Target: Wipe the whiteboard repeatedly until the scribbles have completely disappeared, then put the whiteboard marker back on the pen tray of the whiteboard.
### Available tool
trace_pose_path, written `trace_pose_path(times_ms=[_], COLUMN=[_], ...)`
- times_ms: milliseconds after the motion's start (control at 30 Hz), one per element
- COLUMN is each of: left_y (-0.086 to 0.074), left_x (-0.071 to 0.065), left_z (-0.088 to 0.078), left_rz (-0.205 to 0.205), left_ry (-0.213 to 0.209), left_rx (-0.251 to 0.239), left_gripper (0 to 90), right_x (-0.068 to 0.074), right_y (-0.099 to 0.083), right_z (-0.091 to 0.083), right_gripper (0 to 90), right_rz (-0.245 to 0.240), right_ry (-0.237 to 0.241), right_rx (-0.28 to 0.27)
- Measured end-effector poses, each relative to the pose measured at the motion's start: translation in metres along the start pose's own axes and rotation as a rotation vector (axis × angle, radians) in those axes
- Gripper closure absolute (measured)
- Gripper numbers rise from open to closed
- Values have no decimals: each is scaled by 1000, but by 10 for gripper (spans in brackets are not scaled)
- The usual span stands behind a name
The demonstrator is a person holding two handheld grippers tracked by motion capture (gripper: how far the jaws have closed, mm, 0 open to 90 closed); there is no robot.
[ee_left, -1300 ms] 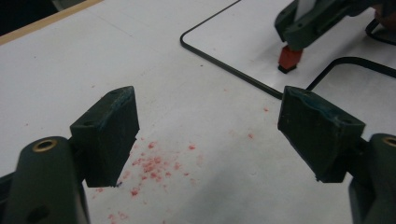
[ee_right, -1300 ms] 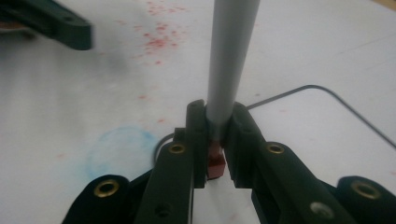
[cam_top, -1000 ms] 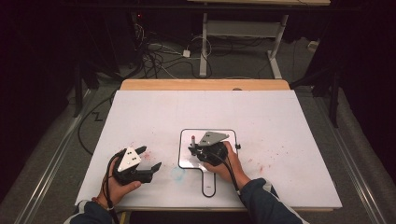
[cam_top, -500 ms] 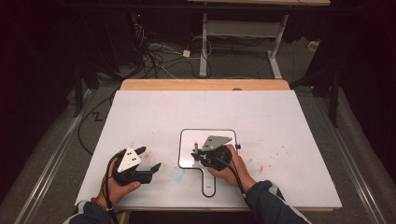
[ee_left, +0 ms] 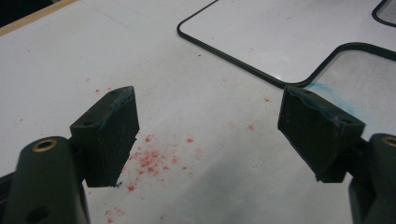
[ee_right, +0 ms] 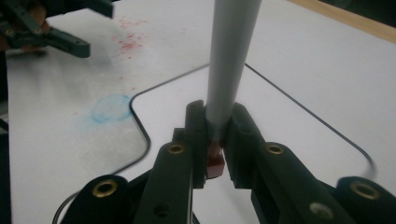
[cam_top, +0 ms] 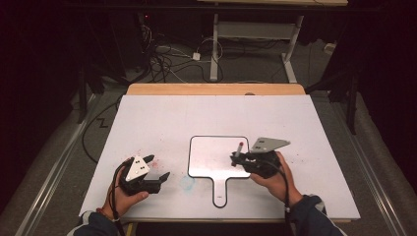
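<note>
Currently the right gripper (cam_top: 239, 158) is clamped on a grey marker (ee_right: 229, 60): in the right gripper view both jaws press against the lower barrel, and a red part of the marker shows just below the pads. In the high view the marker stands roughly upright, red end uppermost, over the right-hand edge of the small whiteboard (cam_top: 211, 157), a white panel with a black border and a handle pointing toward the near edge of the tabletop (cam_top: 162, 113). The whiteboard lies near the middle of the tabletop's near half. The left gripper (cam_top: 162, 169) rests near the near-left corner, jaws spread wide with nothing between them. Red specks (ee_left: 149, 156) lie under it. A blue smudge (cam_top: 187, 183) marks the tabletop just beside the whiteboard's left edge.
</note>
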State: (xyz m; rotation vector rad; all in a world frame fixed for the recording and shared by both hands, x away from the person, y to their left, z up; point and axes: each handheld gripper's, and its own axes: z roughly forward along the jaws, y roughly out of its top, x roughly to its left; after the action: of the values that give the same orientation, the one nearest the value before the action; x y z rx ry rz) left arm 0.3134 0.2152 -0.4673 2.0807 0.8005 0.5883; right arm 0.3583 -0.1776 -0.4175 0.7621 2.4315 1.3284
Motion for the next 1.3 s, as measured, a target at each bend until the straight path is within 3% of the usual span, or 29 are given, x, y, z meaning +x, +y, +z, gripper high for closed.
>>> trace_pose_path(times_ms=[100, 233, 433, 733, 833, 967, 1300], left_y=[0, 2, 1, 3, 3, 3, 3], left_x=[0, -1, 0, -3, -3, -3, -4], left_z=[1, 3, 3, 5, 6, 6, 7], left_rz=[-2, 4, 6, 46, 50, 50, 54], left_ry=[4, 11, 18, 34, 32, 22, 24], left_rx=[1, 10, 9, 25, 30, 30, 36], left_gripper=[194, 194, 194, 194, 194, 199, 200], right_x=[-7, -12, -27, -33, -34, -37, -46], right_y=[-11, -24, -34, -33, -35, -38, -46], right_z=[-18, -27, -26, -26, -20, -7, 14], right_gripper=[815, 814, 814, 812, 806, 781, 756], right_rz=[56, 113, 196, 257, 280, 283, 349], right_ry=[-30, -51, -32, -8, -27, -76, -100], right_rx=[36, 81, 136, 235, 262, 243, 198])
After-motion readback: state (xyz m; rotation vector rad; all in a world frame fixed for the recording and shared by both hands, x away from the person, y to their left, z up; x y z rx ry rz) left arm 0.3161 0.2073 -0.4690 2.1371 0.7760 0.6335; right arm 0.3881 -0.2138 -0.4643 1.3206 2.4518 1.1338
